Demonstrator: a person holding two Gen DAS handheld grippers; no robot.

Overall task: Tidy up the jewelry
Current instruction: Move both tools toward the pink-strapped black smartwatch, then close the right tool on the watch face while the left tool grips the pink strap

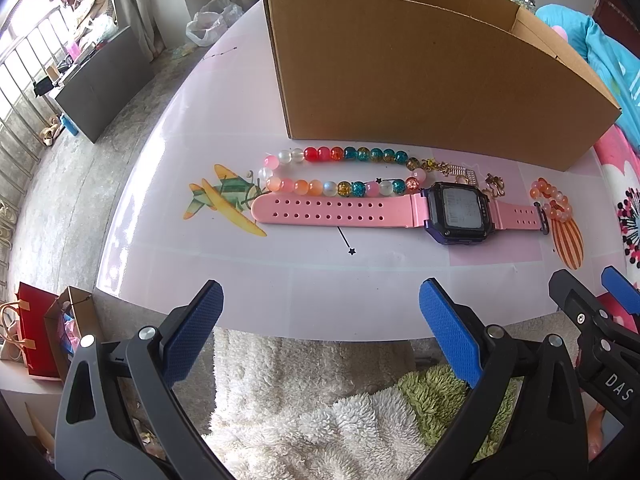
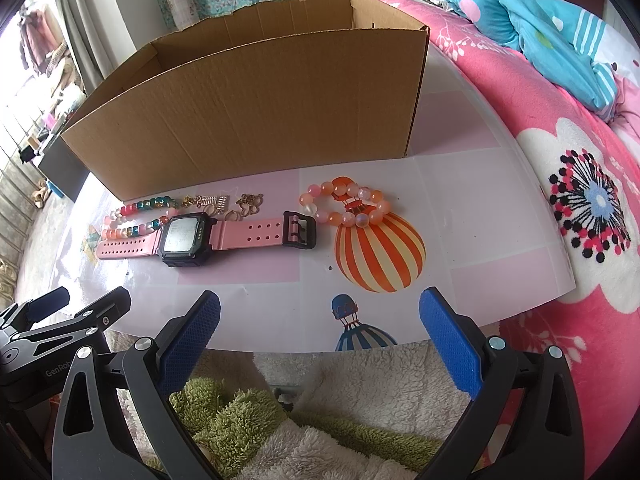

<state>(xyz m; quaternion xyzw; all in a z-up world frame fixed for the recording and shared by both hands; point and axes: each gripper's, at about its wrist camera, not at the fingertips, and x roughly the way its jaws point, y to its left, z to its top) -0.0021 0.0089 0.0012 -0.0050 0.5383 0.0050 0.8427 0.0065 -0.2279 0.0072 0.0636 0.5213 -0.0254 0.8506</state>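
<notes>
Both tongs, left tongs (image 1: 320, 328) and right tongs (image 2: 320, 328), hover spread apart and empty at the counter (image 2: 460, 200) edge. Pink watch (image 1: 400, 210), multicoloured bead strand (image 1: 340, 172), gold trinkets (image 2: 224, 204) and orange bracelet (image 2: 348, 204) lie before the cardboard box (image 1: 420, 80). Nothing seems sorted yet; next comes reaching forward for one piece.

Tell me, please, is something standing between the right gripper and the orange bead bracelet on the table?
Nothing visible does. The right gripper is open at the near table edge, and only bare table with printed balloon pictures lies between it and the orange bead bracelet. The pink watch lies to the bracelet's left, off that path.
</notes>
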